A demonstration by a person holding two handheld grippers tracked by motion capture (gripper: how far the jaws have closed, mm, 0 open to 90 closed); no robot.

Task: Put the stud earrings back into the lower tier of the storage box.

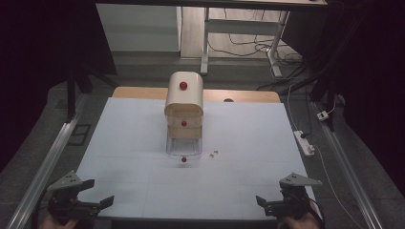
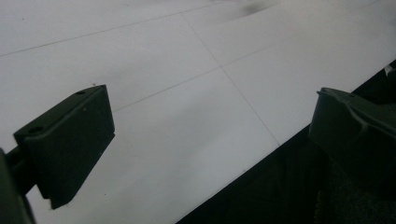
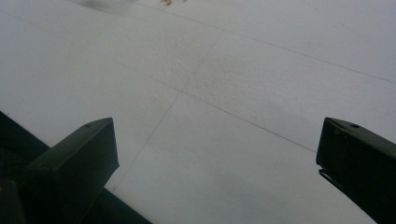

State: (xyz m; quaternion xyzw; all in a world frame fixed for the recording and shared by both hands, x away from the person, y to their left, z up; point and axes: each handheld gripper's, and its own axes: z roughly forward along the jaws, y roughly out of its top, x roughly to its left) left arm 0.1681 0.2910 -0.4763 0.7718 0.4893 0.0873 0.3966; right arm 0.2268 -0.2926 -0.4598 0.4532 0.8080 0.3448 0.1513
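A small cream drawer cabinet (image 1: 184,98) with red knobs stands at the middle of the white table top (image 1: 129,143). Its clear bottom drawer (image 1: 183,146) is pulled out toward me, red knob (image 1: 184,160) in front. A tiny beige piece (image 1: 214,153) lies just right of the drawer. My left gripper (image 1: 99,192) rests at the near left corner; in the left gripper view its jaws (image 2: 210,107) stand wide open over the bare table edge. My right gripper (image 1: 273,202) sits at the near right corner, its jaws (image 3: 217,126) open with nothing between them.
A wooden desk edge (image 1: 248,95) shows behind the white top. Metal rails (image 1: 47,162) run along both sides. A power strip (image 1: 304,142) and cables lie on the floor at the right. A table frame (image 1: 239,28) stands farther back.
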